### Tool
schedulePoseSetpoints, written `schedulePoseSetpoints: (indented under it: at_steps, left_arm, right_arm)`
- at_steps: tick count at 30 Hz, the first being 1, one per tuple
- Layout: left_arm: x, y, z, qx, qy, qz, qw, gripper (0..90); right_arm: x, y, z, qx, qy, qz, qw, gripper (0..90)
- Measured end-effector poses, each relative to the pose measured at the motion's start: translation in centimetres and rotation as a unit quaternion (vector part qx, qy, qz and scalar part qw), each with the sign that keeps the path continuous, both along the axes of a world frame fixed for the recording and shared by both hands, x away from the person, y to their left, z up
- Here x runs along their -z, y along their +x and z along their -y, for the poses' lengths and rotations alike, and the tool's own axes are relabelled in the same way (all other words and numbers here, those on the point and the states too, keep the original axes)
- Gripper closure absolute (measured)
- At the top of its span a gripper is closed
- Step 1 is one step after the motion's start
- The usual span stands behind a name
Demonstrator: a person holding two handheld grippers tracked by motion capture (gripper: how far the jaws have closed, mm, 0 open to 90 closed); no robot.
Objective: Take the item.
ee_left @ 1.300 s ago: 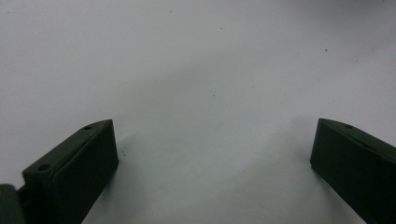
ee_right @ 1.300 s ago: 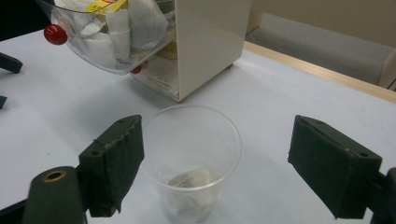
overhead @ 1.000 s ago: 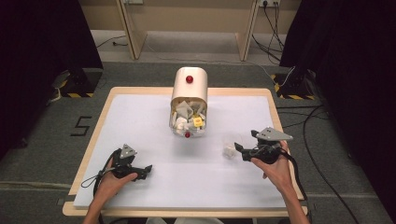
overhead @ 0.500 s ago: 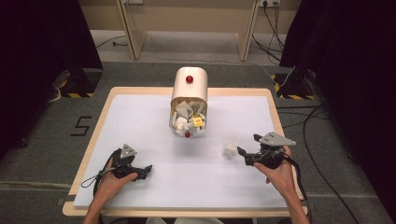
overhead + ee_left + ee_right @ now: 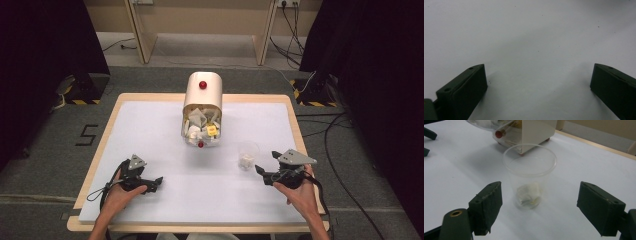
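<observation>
In the high view, a white-topped counter (image 5: 150, 130) with a pale wooden rim stands on a grey floor. Toward its far middle lies a cream dispenser (image 5: 202, 95) with a red knob on top, its clear front end full of white and yellow packets. To the right of it and nearer the person stands a clear plastic cup (image 5: 247, 155), upright, with a small white crumpled piece (image 5: 245, 162) at its bottom. The left hand-held gripper (image 5: 156, 182) rests low on the near left of the counter, held in the person's left hand (image 5: 117, 197), and points to the right; its jaws stand apart. The right hand-held gripper (image 5: 259, 170) is held in the right hand (image 5: 300, 192) at the near right, pointing left toward the cup, near it but apart from it; a grey three-cornered plate sits on top of it.

In the left gripper view, the left hand-held gripper (image 5: 537, 82) has its two dark jaws wide apart, with bare white counter (image 5: 529, 37) between and beyond them.

In the right gripper view, the right hand-held gripper (image 5: 539, 207) has its jaws spread wide. The cup (image 5: 529, 173) stands upright just beyond them, in line with the gap and touched by neither jaw. The white piece (image 5: 528, 195) lies on its floor. Behind the cup is the dispenser (image 5: 534, 131), its clear end and a red knob at the far left.
</observation>
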State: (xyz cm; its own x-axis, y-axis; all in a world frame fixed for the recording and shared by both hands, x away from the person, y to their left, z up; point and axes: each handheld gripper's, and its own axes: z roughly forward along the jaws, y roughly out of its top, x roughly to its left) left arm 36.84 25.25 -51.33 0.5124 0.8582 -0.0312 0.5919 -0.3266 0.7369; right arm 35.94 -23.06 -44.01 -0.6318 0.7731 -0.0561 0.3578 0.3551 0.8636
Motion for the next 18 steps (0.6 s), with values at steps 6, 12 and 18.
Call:
schedulePoseSetpoints:
  at_steps: [6,12,18]
  left_arm:
    - [0.0,0.0,0.0,-0.001,0.001,0.0,1.0,0.0]
    - [0.0,0.0,0.0,0.0,0.0,0.0,1.0,0.0]
    - [0.0,0.0,0.0,0.0,0.0,0.0,1.0,0.0]
  right_arm:
    - [0.9,-0.5,0.6,0.004,-0.001,-0.01,0.9999,21.2]
    - [1.6,-0.9,0.9,0.007,-0.013,-0.014,0.9998,21.4]
    - [2.5,-0.9,1.5,0.011,-0.015,-0.031,0.9993,20.4]
